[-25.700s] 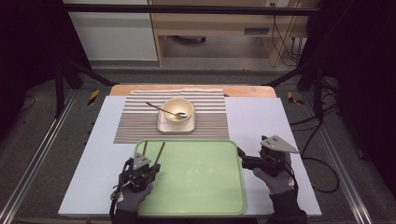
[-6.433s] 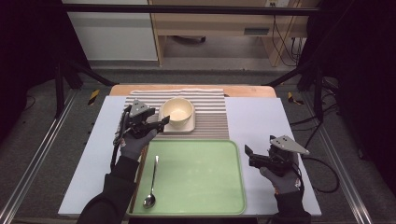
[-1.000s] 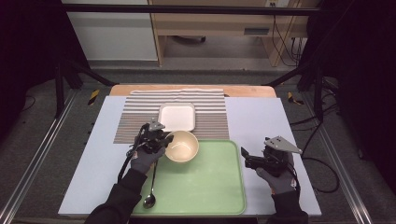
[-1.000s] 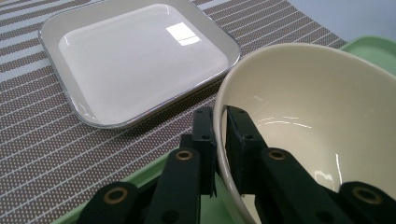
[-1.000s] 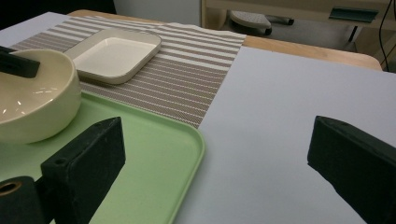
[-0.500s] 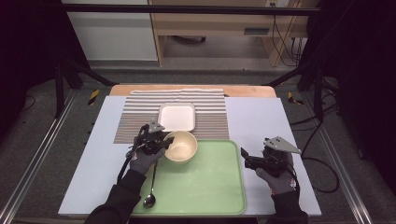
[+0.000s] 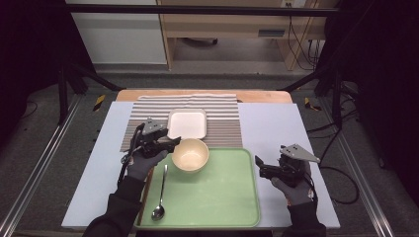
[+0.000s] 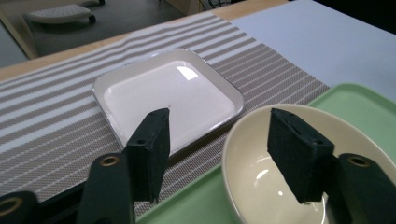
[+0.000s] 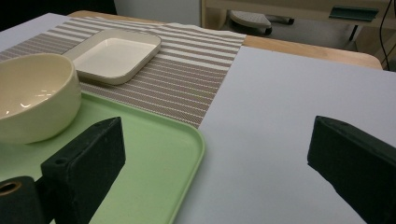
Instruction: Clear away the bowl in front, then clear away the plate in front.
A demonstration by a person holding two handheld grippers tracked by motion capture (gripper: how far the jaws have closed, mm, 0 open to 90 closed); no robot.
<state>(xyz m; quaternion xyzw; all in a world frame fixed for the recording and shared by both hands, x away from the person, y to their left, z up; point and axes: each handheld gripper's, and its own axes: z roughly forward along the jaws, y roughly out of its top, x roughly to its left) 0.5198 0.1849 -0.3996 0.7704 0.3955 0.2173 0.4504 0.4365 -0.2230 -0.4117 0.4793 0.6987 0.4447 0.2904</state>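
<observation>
A cream bowl (image 7: 190,154) (image 8: 252,177) (image 9: 32,98) stands in the far left corner of the green tray (image 7: 212,197). My left gripper (image 7: 173,143) (image 8: 217,123) hovers just above its left rim. Its jaws have just been opening and stand open, one over the bowl's inside and one over the mat, with no pad touching the rim. A spoon (image 7: 159,195) lies on the tray's left side. My right gripper (image 7: 258,165) (image 9: 215,140) is open and empty beside the tray's right edge.
A white square plate (image 7: 187,123) (image 8: 163,93) (image 9: 116,53) sits on a striped mat (image 7: 227,118) behind the tray. A thin brown stick (image 7: 146,190) lies along the tray's left edge. Pale blue table surface (image 7: 276,128) stretches to the right.
The left gripper's jaws have opened off the bowl's rim and the hand has lifted a little. The bowl stays on the tray. The right gripper has not moved.
</observation>
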